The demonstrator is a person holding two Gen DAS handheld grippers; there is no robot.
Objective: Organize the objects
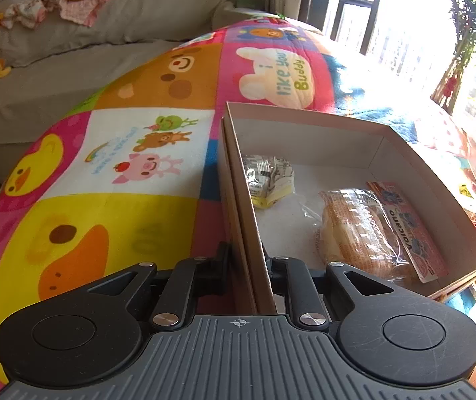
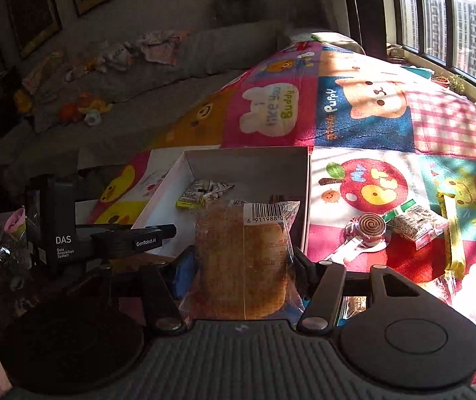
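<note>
Patchwork play mat [image 2: 364, 126] beside a grey sofa, with an open cardboard box [image 1: 304, 118] being filled.

Left gripper [image 1: 248, 260] is clamped on the box's near wall; right gripper [image 2: 243, 266] grips a wrapped bread packet [image 2: 244, 260], long axis toward 12 o'clock, box interior straight ahead. Inside: three packets. On the mat at 2 o'clock: about four loose snacks [image 2: 414, 223], nearer the right hand.

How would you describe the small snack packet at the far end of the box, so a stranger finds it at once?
On the colourful cartoon play mat stands an open cardboard box. Inside it, near the far wall, lies a small crumpled packet. It is silver and yellow with black print, unlike the larger clear-wrapped bread and the pink "Volcano" packet nearer the camera.
</note>
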